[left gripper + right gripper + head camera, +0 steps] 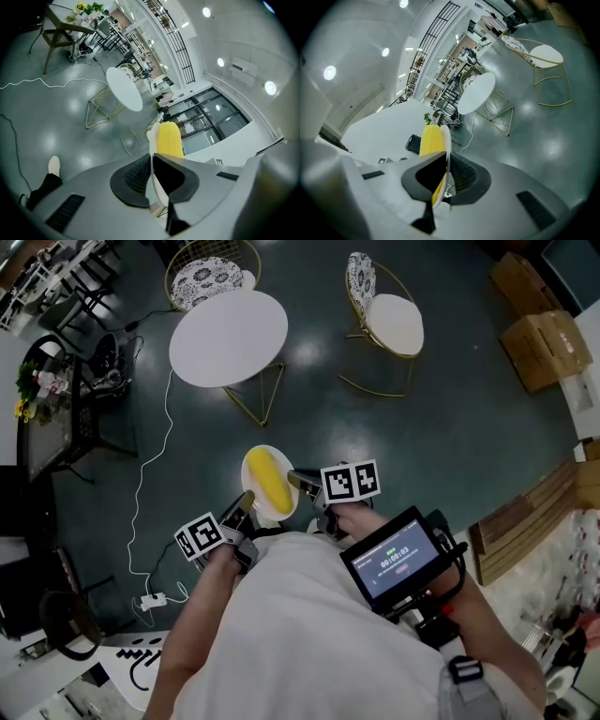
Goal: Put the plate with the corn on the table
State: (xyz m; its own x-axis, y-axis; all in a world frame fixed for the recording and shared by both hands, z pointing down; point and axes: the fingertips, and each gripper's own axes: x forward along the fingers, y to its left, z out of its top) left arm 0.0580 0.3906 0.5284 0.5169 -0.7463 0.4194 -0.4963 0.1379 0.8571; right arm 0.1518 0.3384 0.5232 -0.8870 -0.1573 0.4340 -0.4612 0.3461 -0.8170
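Note:
A white plate (pixel 254 465) with a yellow corn cob (pixel 270 481) on it is held over the dark floor, in front of the person. My left gripper (pixel 247 502) is shut on the plate's left rim and my right gripper (pixel 296 480) is shut on its right rim. In the left gripper view the plate (pixel 154 143) stands edge-on between the jaws with the corn (pixel 169 138) to its right. The right gripper view has the plate (pixel 446 140) edge-on, the corn (pixel 430 139) on its left. The round white table (pixel 228 337) stands ahead, apart from the plate.
Two gold wire chairs (pixel 205 272) (pixel 386 317) flank the table. A white cable (pixel 148 486) runs across the floor to a power strip (pixel 153 600). Cardboard boxes (pixel 542 345) sit far right, a dark side table with flowers (pixel 39 399) at left.

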